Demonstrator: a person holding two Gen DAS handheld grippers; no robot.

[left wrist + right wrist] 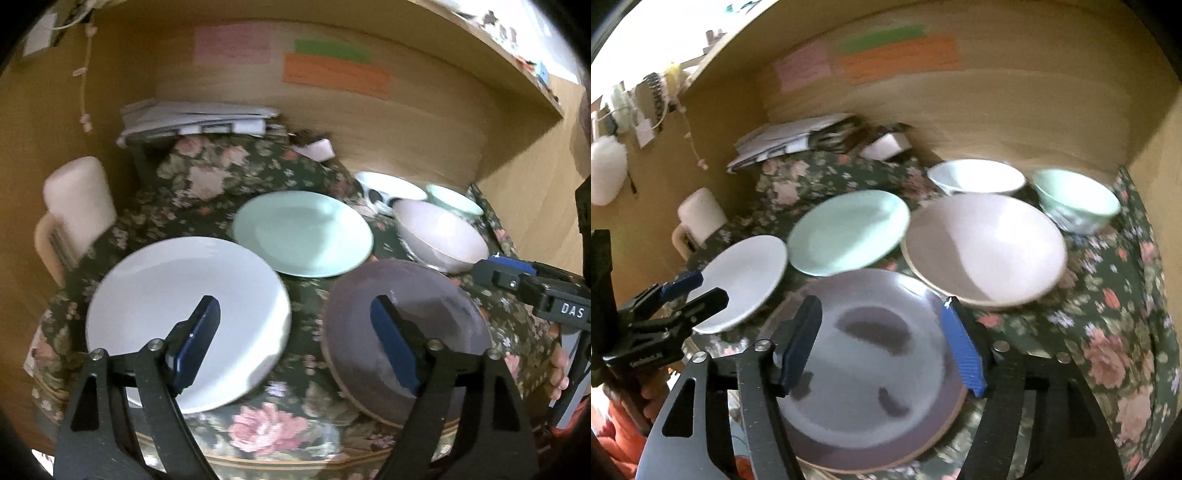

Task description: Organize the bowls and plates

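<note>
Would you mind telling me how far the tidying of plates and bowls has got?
Nothing looks stacked yet. The white plate, green plate and purple plate lie separately; the three bowls, including the pink bowl, stand apart. Both grippers, left and right, are open, holding nothing. All sorting remains.

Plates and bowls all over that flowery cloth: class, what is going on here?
A person holds a gripper in each hand above the floral cloth. Both stand with jaws open and hold nothing: the left gripper hangs over the white plate, the right gripper over the purple plate. The green plate and three bowls, pink, white and green, lie separately, nothing stacked yet.
</note>
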